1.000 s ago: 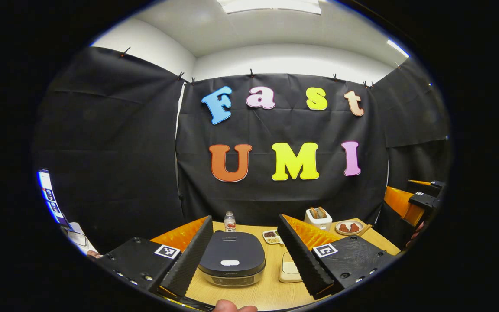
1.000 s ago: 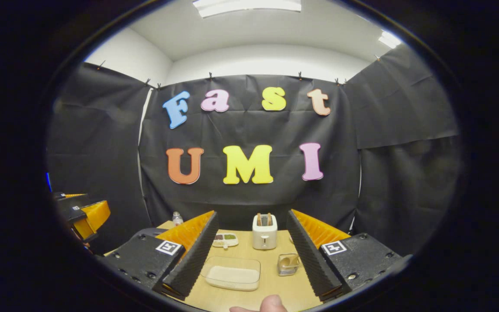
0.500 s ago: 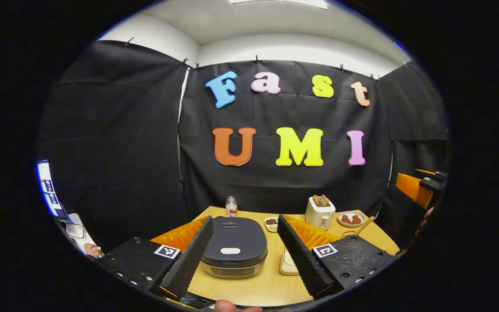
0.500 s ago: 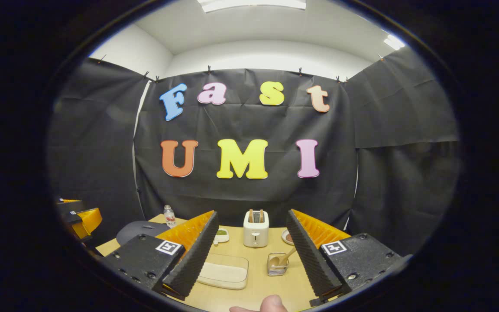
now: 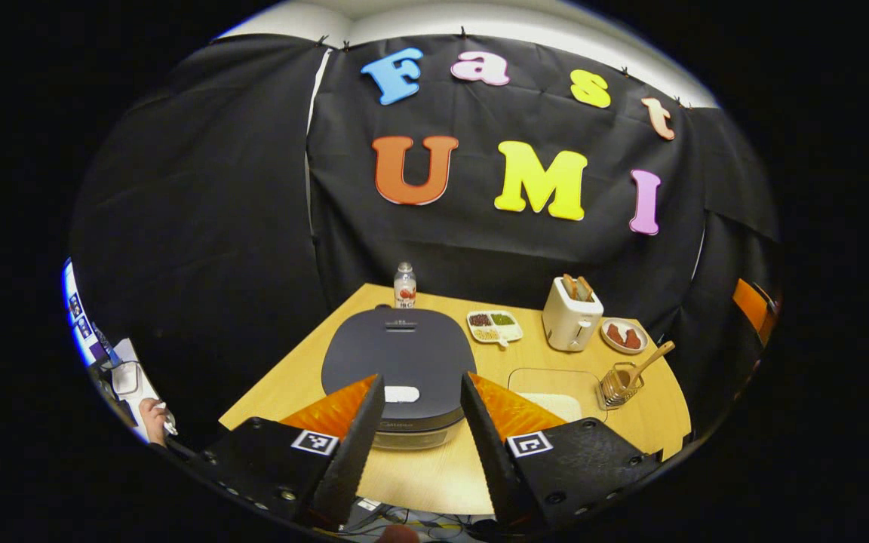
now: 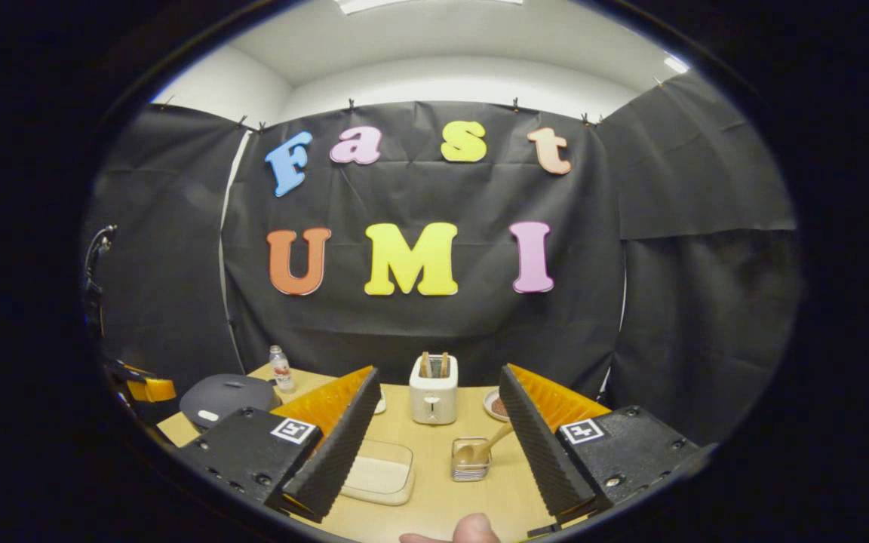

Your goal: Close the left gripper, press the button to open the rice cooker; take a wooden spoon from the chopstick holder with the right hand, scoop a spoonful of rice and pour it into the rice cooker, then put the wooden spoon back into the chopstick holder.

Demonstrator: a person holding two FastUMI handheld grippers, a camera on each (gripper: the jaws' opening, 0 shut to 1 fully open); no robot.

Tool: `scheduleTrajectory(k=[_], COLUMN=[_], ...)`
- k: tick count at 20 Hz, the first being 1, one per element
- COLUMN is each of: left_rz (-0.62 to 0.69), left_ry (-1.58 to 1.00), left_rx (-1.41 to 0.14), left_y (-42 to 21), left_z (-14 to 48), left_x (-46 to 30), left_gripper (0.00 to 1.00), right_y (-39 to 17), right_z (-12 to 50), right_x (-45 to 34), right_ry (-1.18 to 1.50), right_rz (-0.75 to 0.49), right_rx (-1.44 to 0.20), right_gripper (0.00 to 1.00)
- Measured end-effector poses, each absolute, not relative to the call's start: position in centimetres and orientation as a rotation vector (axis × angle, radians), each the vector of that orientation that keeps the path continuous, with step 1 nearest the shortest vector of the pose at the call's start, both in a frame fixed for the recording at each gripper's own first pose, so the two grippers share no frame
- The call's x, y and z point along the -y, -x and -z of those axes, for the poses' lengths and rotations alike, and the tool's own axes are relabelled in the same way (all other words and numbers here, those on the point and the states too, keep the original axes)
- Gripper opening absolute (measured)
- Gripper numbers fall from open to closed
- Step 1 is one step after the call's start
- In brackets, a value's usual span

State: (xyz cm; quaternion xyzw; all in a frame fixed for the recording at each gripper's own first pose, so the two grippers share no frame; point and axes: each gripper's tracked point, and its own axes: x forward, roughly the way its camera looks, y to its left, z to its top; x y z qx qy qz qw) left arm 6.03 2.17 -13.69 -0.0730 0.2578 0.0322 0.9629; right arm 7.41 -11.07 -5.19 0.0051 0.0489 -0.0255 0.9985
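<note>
The dark grey rice cooker (image 5: 400,354) sits on the wooden table (image 5: 291,385) with its lid down, its white button (image 5: 402,394) at the front. My left gripper (image 5: 421,385) hovers above and in front of that button, fingers apart with nothing between them. A mesh chopstick holder (image 5: 615,383) carries the wooden spoon (image 5: 652,359), next to a clear rice container (image 5: 555,386). My right gripper (image 6: 438,377) is open and empty, looking over the holder (image 6: 471,460), spoon (image 6: 489,445) and rice container (image 6: 378,471). The cooker (image 6: 227,396) lies to its left.
A white toaster (image 5: 570,317), a plate of food (image 5: 623,335), a divided dish (image 5: 495,326) and a small bottle (image 5: 404,285) stand along the back of the table. A thumb (image 6: 472,528) shows at the bottom of the right gripper view. Black cloth walls the table.
My left gripper has risen and tipped down over the cooker's front, and its fingers have drawn closer together. The right gripper has shifted slightly and stays open.
</note>
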Motion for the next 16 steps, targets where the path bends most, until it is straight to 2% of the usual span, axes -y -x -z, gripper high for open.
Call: scheduleTrajectory(k=[1,3,4,5,7,8,16], left_rz=[-0.066,-0.069,-0.068,-0.081,-0.078,-0.054,-0.034], left_ry=[0.16,0.184,0.183,0.18,0.195,0.205,0.213], left_rx=[-0.549,-0.598,-0.623,-0.635,-0.67,-0.7,-0.892], left_y=[-6.4,-7.8,-8.1,-7.9,-8.9,-9.1,-12.2], left_z=[14.3,15.7,16.4,15.9,17.2,17.7,22.6], left_x=[-2.2,-2.3,-2.3,-2.9,-3.1,-2.6,-4.9], left_gripper=[0.64,0.49,0.38,0.33,0.04,0.0,0.0], right_y=[-7.8,-8.4,-8.6,-8.9,-9.2,-9.4,-10.0], right_z=[5.5,6.2,6.5,6.7,7.1,7.3,9.1], right_x=[11.8,13.0,13.6,14.0,15.0,15.3,17.5], right_ry=[-0.015,-0.026,-0.029,-0.031,-0.036,-0.038,-0.034], right_rz=[0.059,0.074,0.081,0.087,0.099,0.106,0.148], right_rx=[-0.105,-0.119,-0.125,-0.129,-0.136,-0.138,-0.173], right_gripper=[1.0,1.0,1.0,1.0,1.0,1.0,1.0])
